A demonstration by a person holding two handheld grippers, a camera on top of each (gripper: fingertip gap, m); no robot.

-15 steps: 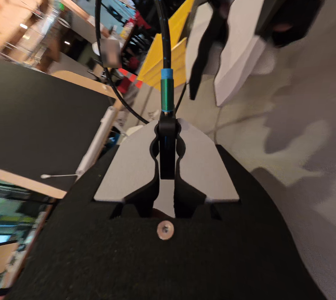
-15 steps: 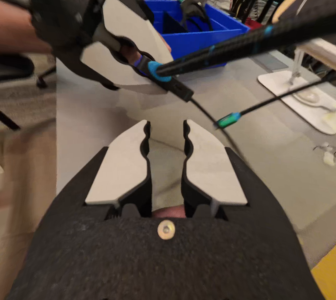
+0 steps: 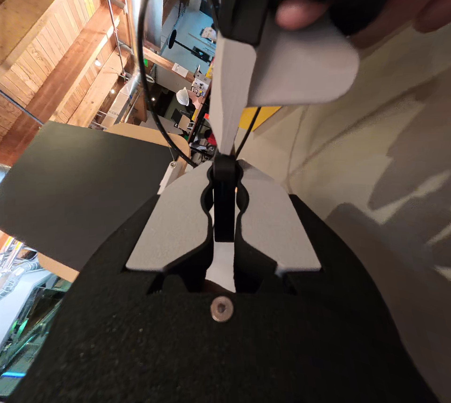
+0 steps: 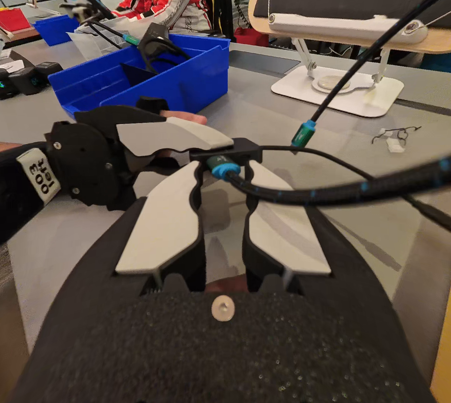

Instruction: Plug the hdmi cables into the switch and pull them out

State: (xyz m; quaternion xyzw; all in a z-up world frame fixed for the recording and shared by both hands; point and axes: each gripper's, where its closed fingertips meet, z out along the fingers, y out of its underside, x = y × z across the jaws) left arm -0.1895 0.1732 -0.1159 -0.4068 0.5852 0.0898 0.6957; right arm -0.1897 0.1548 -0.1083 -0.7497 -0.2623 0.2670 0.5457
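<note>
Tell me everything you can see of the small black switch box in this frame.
The switch is a small flat black box, matte and plastic-looking. The left gripper is shut on its left end and holds it roughly level above the grey table. A green plug with a blue collar on a braided black cable sits in its near side. A thin black lead runs off to the right. The right gripper, open, straddles the plug. In the left wrist view the switch shows edge-on between the fingers.

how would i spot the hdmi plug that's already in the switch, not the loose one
Start at the blue bin on the grey table and come toward the camera to the small black switch pinched in the left hand-held gripper. The plugged connector lies flat, seated in the switch; the other green plug hangs free, tilted above the table.
</note>
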